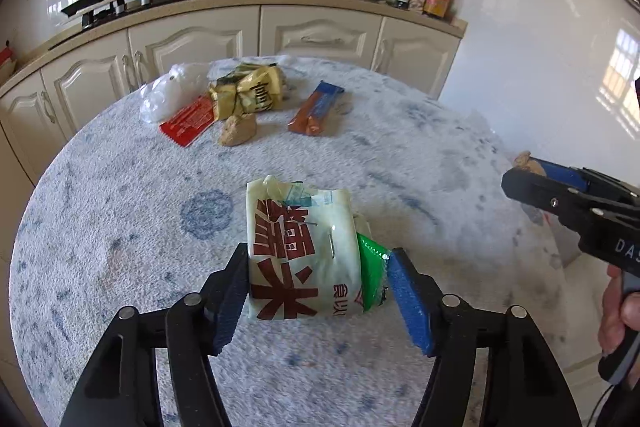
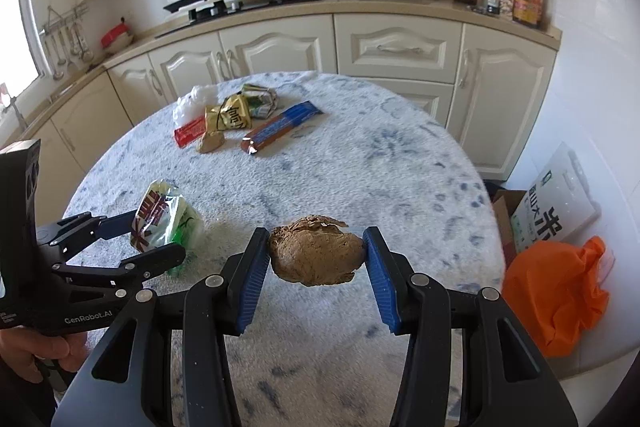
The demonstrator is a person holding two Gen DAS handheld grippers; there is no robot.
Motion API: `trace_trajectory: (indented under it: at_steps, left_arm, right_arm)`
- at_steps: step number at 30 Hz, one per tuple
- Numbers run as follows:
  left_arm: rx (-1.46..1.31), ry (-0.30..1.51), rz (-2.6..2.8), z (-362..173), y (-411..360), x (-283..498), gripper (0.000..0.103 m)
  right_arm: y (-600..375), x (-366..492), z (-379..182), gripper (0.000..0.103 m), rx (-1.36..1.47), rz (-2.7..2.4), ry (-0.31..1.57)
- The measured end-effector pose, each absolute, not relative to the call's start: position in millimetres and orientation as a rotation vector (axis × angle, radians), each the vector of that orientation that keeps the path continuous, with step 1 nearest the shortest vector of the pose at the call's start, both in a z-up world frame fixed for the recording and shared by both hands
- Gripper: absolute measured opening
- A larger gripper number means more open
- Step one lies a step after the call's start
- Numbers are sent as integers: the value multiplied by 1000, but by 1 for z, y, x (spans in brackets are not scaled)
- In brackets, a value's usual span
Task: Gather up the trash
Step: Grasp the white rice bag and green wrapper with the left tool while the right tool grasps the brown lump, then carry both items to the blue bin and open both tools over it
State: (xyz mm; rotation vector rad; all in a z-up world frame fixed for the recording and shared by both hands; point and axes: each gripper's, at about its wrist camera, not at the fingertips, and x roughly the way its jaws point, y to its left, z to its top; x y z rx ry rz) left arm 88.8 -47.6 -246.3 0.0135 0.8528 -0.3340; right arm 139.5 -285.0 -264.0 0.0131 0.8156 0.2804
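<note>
**Two handheld grippers over a round bench strewn with trash**

A round bench covered in a white and blue mottled cloth stands in a kitchen with cream cabinets.

The left gripper has a cream wrapper with large red characters between its jaws. The left blue pad touches the wrapper's side; the right pad stands beside a green packet tucked against the wrapper, and whether that pad presses on it cannot be told. In the right wrist view the wrapper sits between the two black fingers of that gripper, just above the cloth.

The right gripper is clamped on a crumpled brown paper ball, both blue pads pressing its sides, held clear of the bench. A hand grips the left tool's handle at the lower left of that view.

At the far side of the bench lies the remaining trash in a loose cluster: a clear plastic bag, a red wrapper, a yellow crumpled packet, a second brown paper ball just in front of it, and, slightly apart to the right, a long orange and blue wrapper.

On the floor right of the bench sit an orange bag and a cardboard box with a white sack leaning on it
</note>
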Motion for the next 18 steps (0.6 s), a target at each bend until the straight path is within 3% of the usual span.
trace_trajectory:
  at_steps: [7, 10, 18]
  left_arm:
    - [53, 902, -302, -256, -64, 102, 82]
    - [94, 905, -281, -257, -73, 107, 71]
    - [47, 890, -323, -254, -67, 100, 66]
  right_arm:
    - [-294, 135, -259, 49, 18, 266, 809]
    - [-295, 134, -260, 49, 20, 266, 810]
    - [-295, 134, -259, 49, 15, 263, 809]
